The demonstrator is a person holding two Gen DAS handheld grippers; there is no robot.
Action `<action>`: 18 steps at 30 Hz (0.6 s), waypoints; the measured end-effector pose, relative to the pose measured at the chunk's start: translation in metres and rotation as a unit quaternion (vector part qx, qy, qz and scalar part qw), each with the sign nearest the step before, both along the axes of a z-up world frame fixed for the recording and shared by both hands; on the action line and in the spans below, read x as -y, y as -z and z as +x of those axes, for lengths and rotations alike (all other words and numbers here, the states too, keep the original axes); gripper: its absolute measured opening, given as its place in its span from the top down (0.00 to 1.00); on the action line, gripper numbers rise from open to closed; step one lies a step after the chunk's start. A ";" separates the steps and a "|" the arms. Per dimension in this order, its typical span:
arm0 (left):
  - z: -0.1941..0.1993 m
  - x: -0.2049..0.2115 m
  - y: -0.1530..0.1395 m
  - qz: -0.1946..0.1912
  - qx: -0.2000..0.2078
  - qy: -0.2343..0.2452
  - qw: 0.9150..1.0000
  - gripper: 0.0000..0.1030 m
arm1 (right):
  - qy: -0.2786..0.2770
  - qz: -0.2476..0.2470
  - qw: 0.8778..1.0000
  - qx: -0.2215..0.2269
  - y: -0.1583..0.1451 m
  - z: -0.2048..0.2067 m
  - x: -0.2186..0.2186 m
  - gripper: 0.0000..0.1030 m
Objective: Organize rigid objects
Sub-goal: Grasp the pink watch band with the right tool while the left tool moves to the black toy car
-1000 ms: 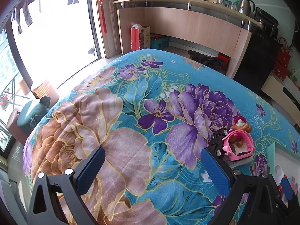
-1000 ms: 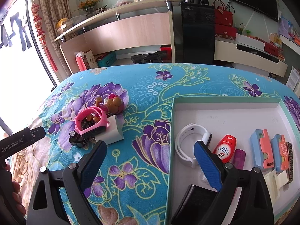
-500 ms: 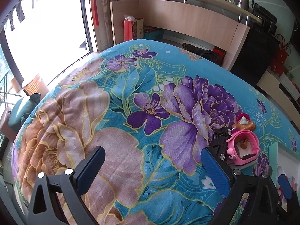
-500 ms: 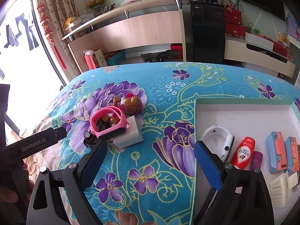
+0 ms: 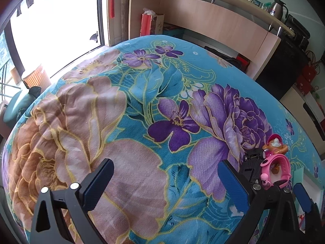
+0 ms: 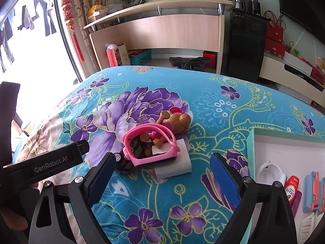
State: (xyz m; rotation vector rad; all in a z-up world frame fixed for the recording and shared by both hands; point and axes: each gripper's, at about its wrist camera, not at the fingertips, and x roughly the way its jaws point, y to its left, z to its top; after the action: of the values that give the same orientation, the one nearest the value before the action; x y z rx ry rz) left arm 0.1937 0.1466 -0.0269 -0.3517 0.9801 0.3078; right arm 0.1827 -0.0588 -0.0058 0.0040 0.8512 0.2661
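1. Right gripper (image 6: 163, 178): jaws wide apart and holding nothing, low in the right wrist frame above the floral blanket (image 6: 213, 101).
2. Left gripper (image 5: 165, 180): jaws wide apart and holding nothing, at the bottom of the left wrist frame over the blanket's pale peach flower.
3. Cluster of loose objects, centre of the right wrist frame: a pink watch band (image 6: 150, 142) stands on edge and rests on a white block (image 6: 176, 164); a small black toy car (image 6: 126, 162) lies just beside the band at lower left; a brown toy figure (image 6: 174, 122) lies just above the band.
4. The same cluster appears at the right edge of the left wrist frame, close behind the gripper's right finger.
5. White tray (image 6: 284, 142), right edge of the right wrist frame: it holds a white ring-shaped item (image 6: 268, 170), a red-and-white tube (image 6: 291, 186) and blue-and-orange blocks (image 6: 311, 191).
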 end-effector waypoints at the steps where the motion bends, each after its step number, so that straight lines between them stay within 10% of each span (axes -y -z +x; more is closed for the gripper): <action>1: -0.001 -0.002 0.001 -0.004 -0.001 -0.001 1.000 0.00 | -0.002 -0.002 1.000 -0.001 0.002 0.001 -0.002 0.09; 18: 0.005 0.005 0.006 -0.019 -0.008 0.012 1.000 0.00 | 0.001 -0.002 1.000 -0.004 0.009 0.009 -0.004 0.37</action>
State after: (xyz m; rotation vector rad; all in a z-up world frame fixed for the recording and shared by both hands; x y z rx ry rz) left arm 0.1986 0.1420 -0.0331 -0.3715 1.0065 0.2705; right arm 0.1919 -0.0546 -0.0145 0.0031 0.8587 0.2621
